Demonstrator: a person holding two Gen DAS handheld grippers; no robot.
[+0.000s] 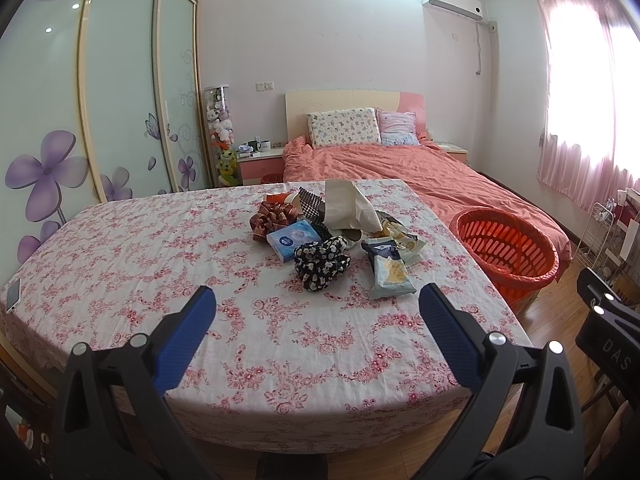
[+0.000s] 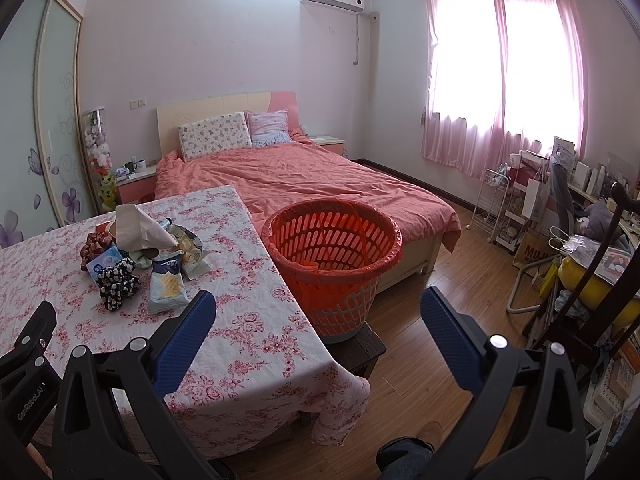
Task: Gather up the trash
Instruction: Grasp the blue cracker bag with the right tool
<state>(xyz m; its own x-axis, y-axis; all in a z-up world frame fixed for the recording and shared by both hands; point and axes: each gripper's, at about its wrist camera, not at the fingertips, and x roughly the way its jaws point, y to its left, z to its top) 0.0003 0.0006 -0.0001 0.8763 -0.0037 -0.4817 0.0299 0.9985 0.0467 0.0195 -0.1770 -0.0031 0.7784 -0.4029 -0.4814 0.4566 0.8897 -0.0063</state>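
A pile of items lies mid-table on the floral tablecloth (image 1: 160, 264): snack wrappers (image 1: 390, 272), a blue tissue pack (image 1: 292, 238), a beige paper bag (image 1: 346, 204), a black floral scrunchie (image 1: 320, 262) and a plaid scrunchie (image 1: 274, 218). The wrappers show in the right wrist view (image 2: 168, 288) too. An orange basket (image 1: 506, 250) lined with a bag stands on a stool right of the table, also in the right wrist view (image 2: 334, 256). My left gripper (image 1: 318, 300) is open and empty, short of the pile. My right gripper (image 2: 318, 304) is open and empty, near the table's right edge.
A phone (image 1: 14, 294) lies at the table's left edge. A bed with a coral duvet (image 2: 304, 184) stands behind. A wardrobe (image 1: 100, 100) is on the left. Shelves, a chair and clutter (image 2: 568, 216) fill the right side. The wooden floor (image 2: 424, 360) shows beside the table.
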